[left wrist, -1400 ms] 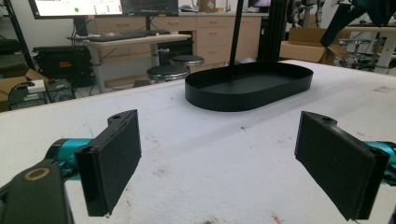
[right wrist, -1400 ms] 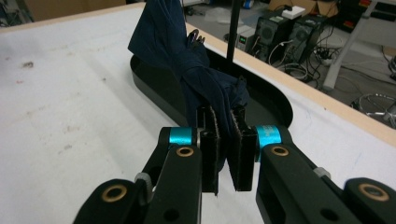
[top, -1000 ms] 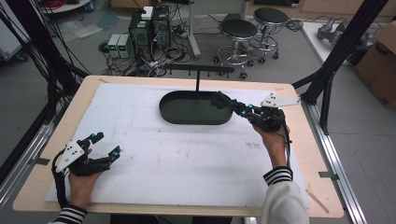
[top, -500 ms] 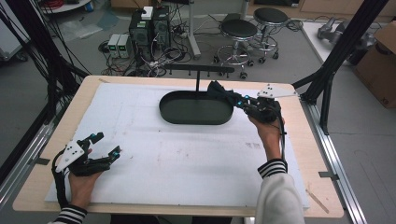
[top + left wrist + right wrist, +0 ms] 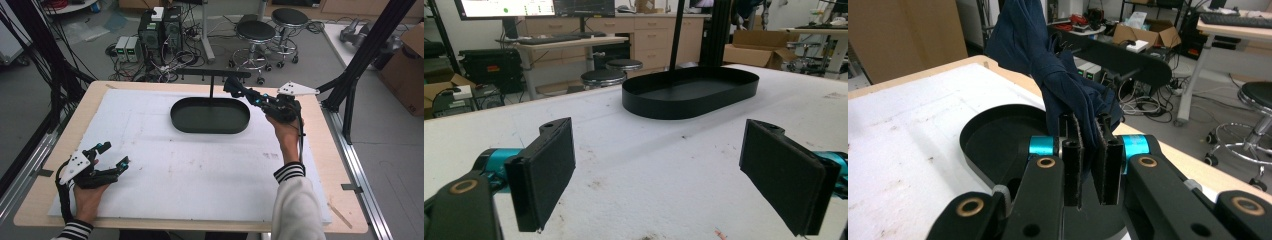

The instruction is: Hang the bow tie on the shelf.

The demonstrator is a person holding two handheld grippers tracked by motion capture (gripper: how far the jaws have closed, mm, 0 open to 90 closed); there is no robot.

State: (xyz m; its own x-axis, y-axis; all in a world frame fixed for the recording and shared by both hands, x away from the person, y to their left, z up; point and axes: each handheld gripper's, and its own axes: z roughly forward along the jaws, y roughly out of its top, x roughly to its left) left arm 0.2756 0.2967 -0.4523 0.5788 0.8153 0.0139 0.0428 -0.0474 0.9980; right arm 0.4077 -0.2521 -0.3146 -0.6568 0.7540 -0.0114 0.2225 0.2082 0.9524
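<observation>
My right gripper [image 5: 252, 96] is shut on a dark navy cloth [image 5: 233, 86], held up at the right end of a black rack bar [image 5: 212, 74] that stands on a post over a black oval tray [image 5: 210, 129]. In the right gripper view the cloth [image 5: 1048, 65] rises bunched from between the closed pads of that gripper [image 5: 1091, 167], with the rack bar [image 5: 1133, 60] just behind it and the tray [image 5: 973, 137] below. My left gripper [image 5: 107, 159] rests open on the white mat at the near left. Its pads [image 5: 546, 165] stand wide apart with nothing between them, facing the tray [image 5: 689, 100].
A white mat [image 5: 190, 165] covers the wooden table [image 5: 330, 165]. Black frame struts [image 5: 360, 65] rise at the right and left edges. Stools [image 5: 255, 32] and computer boxes [image 5: 160, 27] stand on the floor beyond the far edge.
My right gripper has carried the cloth to the left and farther back, from the tray's right end up to the rack bar. The left gripper has stayed put.
</observation>
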